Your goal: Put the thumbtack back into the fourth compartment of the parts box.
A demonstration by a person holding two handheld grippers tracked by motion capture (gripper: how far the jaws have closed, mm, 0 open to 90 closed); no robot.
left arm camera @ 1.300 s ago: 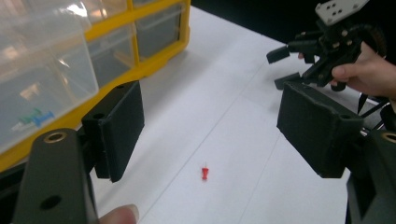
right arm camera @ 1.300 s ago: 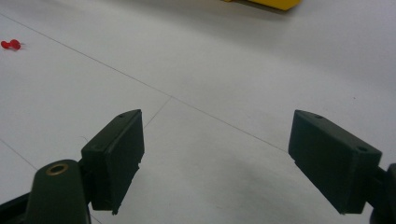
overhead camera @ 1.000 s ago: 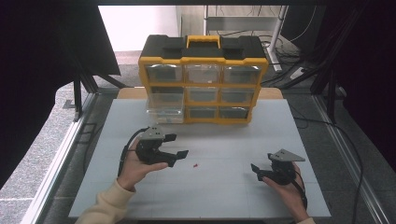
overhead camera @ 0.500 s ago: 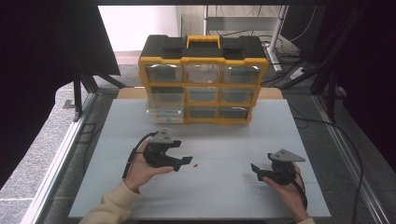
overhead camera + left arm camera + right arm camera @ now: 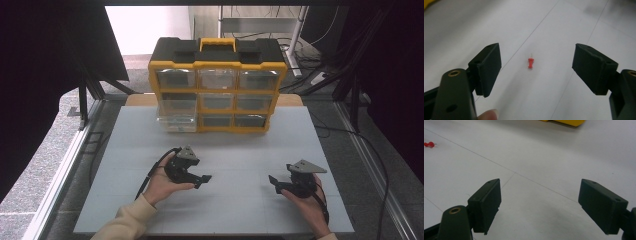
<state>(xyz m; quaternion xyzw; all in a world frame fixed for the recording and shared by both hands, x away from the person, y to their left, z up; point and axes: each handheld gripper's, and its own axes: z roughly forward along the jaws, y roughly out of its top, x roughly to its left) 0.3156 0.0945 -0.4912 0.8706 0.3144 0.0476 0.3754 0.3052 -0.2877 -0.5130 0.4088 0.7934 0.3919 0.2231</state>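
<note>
- The red pushpin [image 5: 530, 63] lies flat on the white surface [image 5: 240, 150], dead centre in the left gripper view, right in the gap ahead of the left tongs [image 5: 535, 67].
- Its long axis runs roughly up-and-down in that frame, thin metal tip toward the top, fat red head toward the bottom. So it points along the tongs' line of sight, with each jaw off to one side of it.
- The left tongs [image 5: 200, 179] are wide open, nothing between the pads and nothing touching the pin.
- In the high view they sit lower centre-left, angled toward the middle. The pin there is too tiny to pick out for sure, probably just off their tips.
- The right tongs [image 5: 275, 181] are gaping too, empty, sitting lower right in the high view.
- In the right gripper view the pin [image 5: 429, 144] is way off at the upper left edge, well apart from those jaws. The left hand [image 5: 162, 185] is clearly nearer.
- The yellow-and-black drawer organizer [image 5: 217, 85] stands at the far edge, one clear drawer [image 5: 175, 119] at its lower left pulled out.
</note>
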